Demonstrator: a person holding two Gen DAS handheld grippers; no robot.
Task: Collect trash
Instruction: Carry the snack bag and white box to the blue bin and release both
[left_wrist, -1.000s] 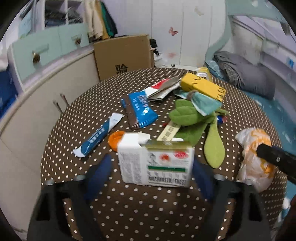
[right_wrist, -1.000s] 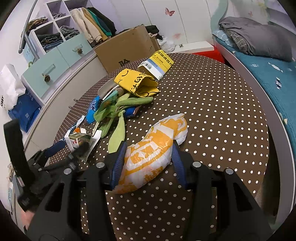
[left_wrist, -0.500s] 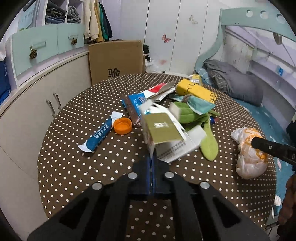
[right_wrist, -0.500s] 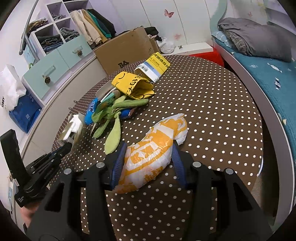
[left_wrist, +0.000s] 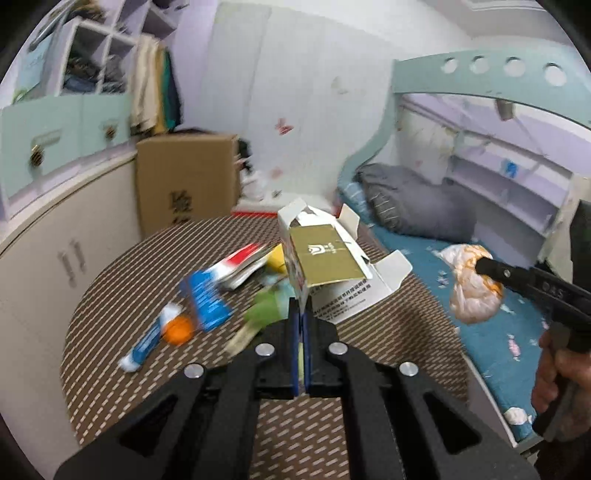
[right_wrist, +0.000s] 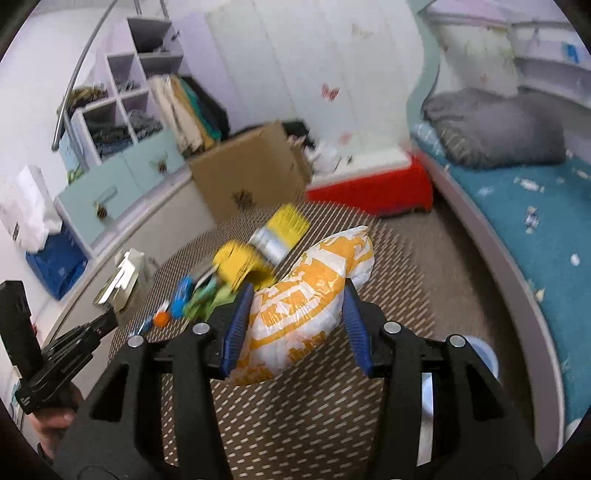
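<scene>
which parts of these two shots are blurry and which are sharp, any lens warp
Left wrist view: table dots smear into streaks, wrappers and orange cap are blurred, while the left tongs and flattened carton stay crisp. Right wrist view: table litter smeared, right tongs and bag sharp. Both show fisheye bending and dark corners.

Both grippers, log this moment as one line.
left gripper: shut on flattened carton | right gripper: shut on orange-white plastic bag | both clear of dotted table
</scene>
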